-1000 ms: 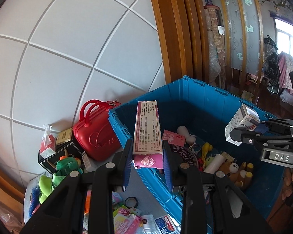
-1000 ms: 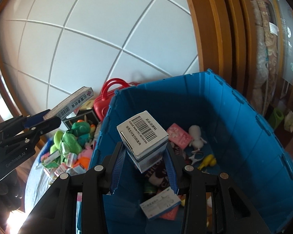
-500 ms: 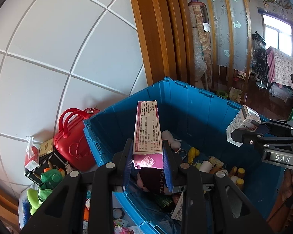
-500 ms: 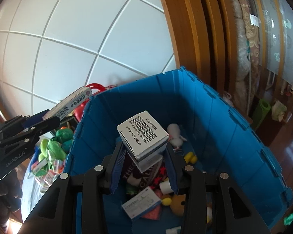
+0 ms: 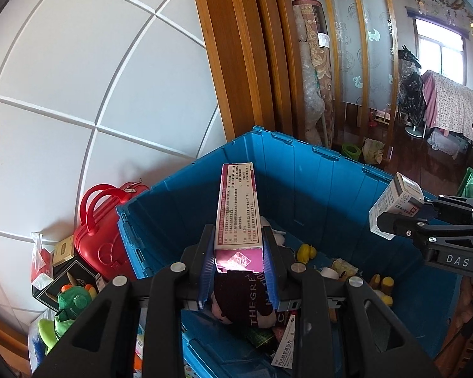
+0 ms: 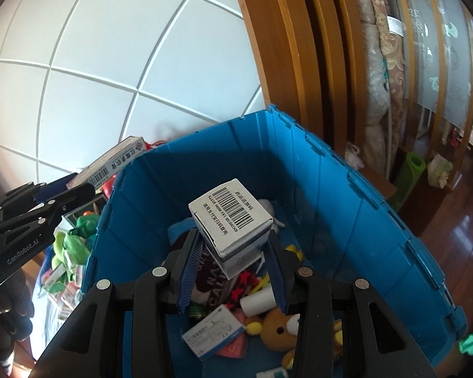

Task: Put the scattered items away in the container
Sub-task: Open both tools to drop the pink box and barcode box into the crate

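My left gripper (image 5: 238, 267) is shut on a long pink and white box (image 5: 238, 211) and holds it above the blue crate (image 5: 324, 176). That same long box (image 6: 110, 163) shows at the crate's left rim in the right wrist view. Over the crate's inside, my right gripper (image 6: 233, 267) is shut on a white barcode box (image 6: 231, 220). This white box (image 5: 394, 208) appears at the right of the left wrist view. The blue crate (image 6: 347, 195) holds a dark cap, a bear plush, small boxes and toys.
A red toy case (image 5: 101, 239) stands against the white tiled wall left of the crate. Green plush toys (image 5: 66, 305) and several small packets (image 6: 63, 286) lie on the floor beside it. A wooden door frame (image 5: 242, 63) rises behind the crate.
Both grippers have moved further over the blue crate, each keeping its box. The crate's inside now fills more of both views, and the red case has slid left.
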`<state>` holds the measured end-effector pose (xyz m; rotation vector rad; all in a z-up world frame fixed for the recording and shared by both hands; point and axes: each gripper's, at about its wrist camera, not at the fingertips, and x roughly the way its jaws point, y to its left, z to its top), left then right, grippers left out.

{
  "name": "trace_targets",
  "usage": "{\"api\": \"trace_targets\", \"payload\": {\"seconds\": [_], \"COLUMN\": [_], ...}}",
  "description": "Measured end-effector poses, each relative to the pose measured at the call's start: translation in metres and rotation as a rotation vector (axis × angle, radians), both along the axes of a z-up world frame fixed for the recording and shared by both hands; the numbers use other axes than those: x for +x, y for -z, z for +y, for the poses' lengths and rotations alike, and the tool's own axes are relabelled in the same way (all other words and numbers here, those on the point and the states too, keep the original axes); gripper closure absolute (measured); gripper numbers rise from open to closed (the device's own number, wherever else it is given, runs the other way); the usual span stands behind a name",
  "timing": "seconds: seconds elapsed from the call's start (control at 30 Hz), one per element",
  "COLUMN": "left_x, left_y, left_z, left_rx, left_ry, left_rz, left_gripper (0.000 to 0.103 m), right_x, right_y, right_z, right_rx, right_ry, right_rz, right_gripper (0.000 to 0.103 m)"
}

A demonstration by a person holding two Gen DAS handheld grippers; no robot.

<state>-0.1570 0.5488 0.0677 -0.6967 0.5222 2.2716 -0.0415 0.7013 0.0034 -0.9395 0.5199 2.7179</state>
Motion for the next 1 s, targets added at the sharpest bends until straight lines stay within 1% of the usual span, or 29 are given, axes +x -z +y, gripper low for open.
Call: {"api": "trace_targets", "payload": {"seconds": [0.4, 0.53, 0.57, 0.6, 0.63, 0.67, 0.77, 1.0], "left_x": [-0.008, -0.015, -0.017, -0.019, -0.021, -0.021, -0.024, -0.020], "left_y": [-0.003, -0.005, -0.005, -0.005, -0.006, -0.008, -0.008, -0.005], "left_z": [0.012, 0.014, 0.015, 0.014, 0.011, 0.008, 0.004, -0.001], "left_rx": [0.003, 0.006, -0.003, 0.000, 0.015, 0.033, 0.042, 0.032], "left_ry": [0.021, 0.007, -0.007, -0.028, -0.052, -0.068, -0.067, -0.058], "left_rz": [0.007, 0.003, 0.004, 0.010, 0.020, 0.030, 0.019, 0.012], "left_gripper": [0.075, 0.074, 0.065, 0.038, 0.020, 0.000, 0.000, 0.000], "right_x": [-0.007, -0.009, -0.009, -0.010, -0.010, -0.009, -0.009, -0.010], "right_y": [-0.001, -0.002, -0.003, -0.005, -0.006, -0.009, -0.012, -0.009], "right_z": [0.009, 0.011, 0.012, 0.011, 0.011, 0.010, 0.009, 0.008], "right_rx": [0.001, 0.010, 0.021, 0.032, 0.041, 0.049, 0.064, 0.047], "right_ry": [0.020, 0.033, 0.040, 0.045, 0.049, 0.052, 0.044, 0.040], "right_rz": [-0.002, 0.001, 0.003, 0.003, 0.009, 0.023, 0.033, 0.032], "right_gripper": [0.064, 0.063, 0.054, 0.041, 0.010, 0.001, 0.001, 0.001]}}
